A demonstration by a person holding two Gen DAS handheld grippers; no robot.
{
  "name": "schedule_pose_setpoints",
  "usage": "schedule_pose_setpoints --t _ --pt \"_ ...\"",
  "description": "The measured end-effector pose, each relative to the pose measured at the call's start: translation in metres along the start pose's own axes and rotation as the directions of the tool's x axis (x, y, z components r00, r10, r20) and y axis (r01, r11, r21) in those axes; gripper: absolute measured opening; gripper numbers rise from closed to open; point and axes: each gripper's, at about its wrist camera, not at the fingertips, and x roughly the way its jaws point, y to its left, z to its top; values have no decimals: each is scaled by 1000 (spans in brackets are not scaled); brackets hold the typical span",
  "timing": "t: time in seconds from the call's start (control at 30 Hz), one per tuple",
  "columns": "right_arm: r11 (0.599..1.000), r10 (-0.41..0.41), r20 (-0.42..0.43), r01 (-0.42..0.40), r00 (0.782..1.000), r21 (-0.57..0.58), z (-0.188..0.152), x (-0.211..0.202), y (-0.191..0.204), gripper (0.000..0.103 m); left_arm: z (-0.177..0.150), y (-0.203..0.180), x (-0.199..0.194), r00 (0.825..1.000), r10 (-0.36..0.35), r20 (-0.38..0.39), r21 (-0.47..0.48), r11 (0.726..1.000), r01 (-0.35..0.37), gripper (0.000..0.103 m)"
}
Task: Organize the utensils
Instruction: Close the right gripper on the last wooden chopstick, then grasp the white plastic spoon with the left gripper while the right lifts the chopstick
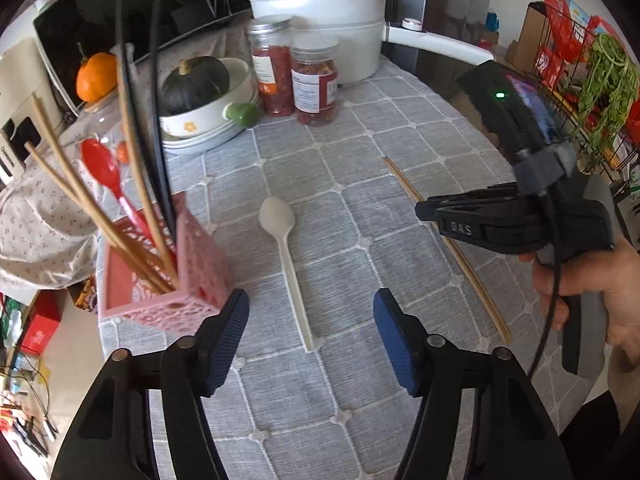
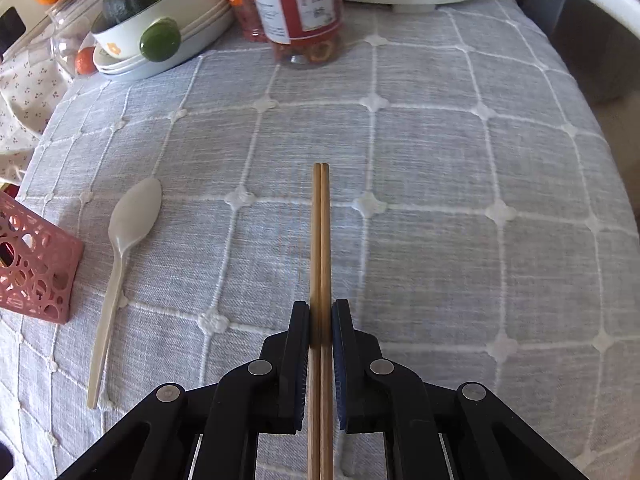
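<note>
Grey checked tablecloth on a crowded kitchen table, with a white pot at the far end.

A white spoon lies flat mid-cloth; left of the spoon a pink basket holds chopsticks and a red spoon; beyond it stand two jars and a bowl with a squash. The right gripper is clamped on a pair of chopsticks right of the spoon. The left gripper hangs spread wide above the spoon's handle.
</note>
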Motion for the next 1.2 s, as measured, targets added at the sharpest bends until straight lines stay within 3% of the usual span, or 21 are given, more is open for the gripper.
schedule_pose_setpoints --t 0.13,0.3,0.5,0.67,0.77,0.83,0.97,1.2 --pt "999 19 5 -19 1000 43 -10 -17 -29 8 31 -7 41 995 6 -95 -25 1000 -9 53" --pt "996 43 9 -43 999 80 -16 -27 -50 8 63 1 88 980 71 -186 -77 993 -87 46" --pt "991 65 13 -66 998 120 -17 -31 -67 8 77 15 113 963 133 -234 -100 982 -160 45" --pt "987 90 24 -92 996 131 -14 -35 -69 8 78 25 130 953 116 -280 -145 976 -162 45" --pt "987 102 29 -105 994 125 -13 -37 -64 8 80 32 134 957 78 -278 -194 972 -136 44" --pt "987 105 30 -108 994 119 -12 -37 -62 8 80 33 134 960 50 -276 -209 972 -110 37" --pt "988 99 26 -101 995 117 -11 -33 -60 8 80 32 132 962 59 -265 -189 976 -112 37" --pt "988 92 64 -99 994 117 -11 -42 -59 8 72 10 98 991 30 -132 -163 985 -51 36"
